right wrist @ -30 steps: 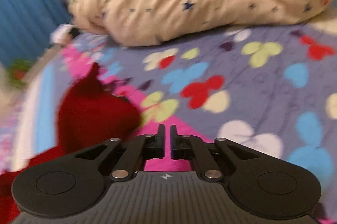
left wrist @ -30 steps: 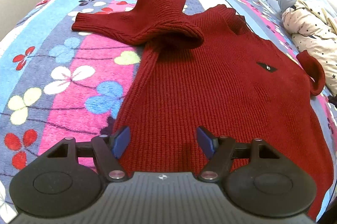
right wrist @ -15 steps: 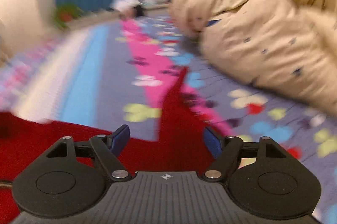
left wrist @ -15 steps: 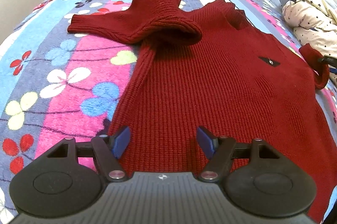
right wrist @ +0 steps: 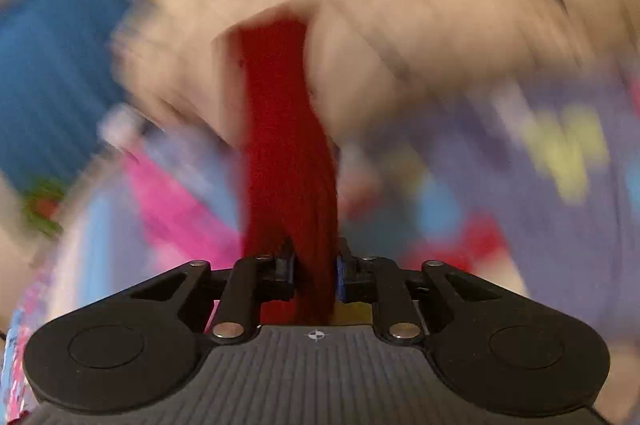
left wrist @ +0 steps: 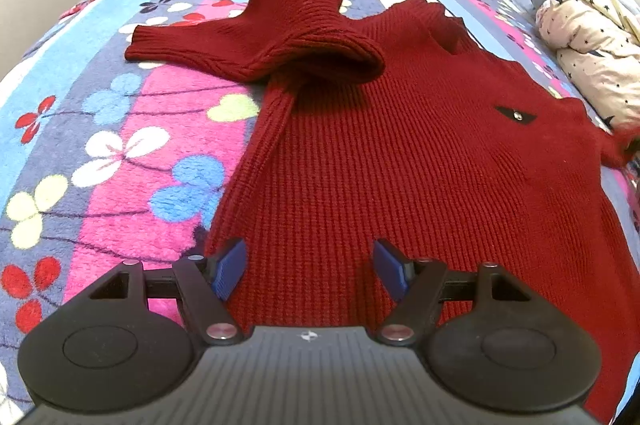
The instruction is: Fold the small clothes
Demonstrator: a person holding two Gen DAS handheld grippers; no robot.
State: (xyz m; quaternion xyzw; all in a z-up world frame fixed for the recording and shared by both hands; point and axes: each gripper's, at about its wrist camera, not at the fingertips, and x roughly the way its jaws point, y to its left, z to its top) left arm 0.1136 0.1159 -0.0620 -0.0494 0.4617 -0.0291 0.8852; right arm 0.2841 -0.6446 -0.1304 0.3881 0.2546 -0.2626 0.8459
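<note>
Soft, limp sweater (left wrist: 400, 165) on bed (left wrist: 120, 129): right tongs (right wrist: 314, 269) just closed, clamped on sleeve (right wrist: 288, 129); left tongs (left wrist: 310, 267) apart, empty.

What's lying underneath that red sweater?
The red sweater lies flat on a flowered fleece blanket, which shows all around it. One sleeve is flopped over its shoulder. Whatever sits directly beneath the sweater's body is covered.

left wrist: low, looks along bed (left wrist: 100, 129) | right wrist: close, blurred | shared: red sweater (left wrist: 400, 165)
</note>
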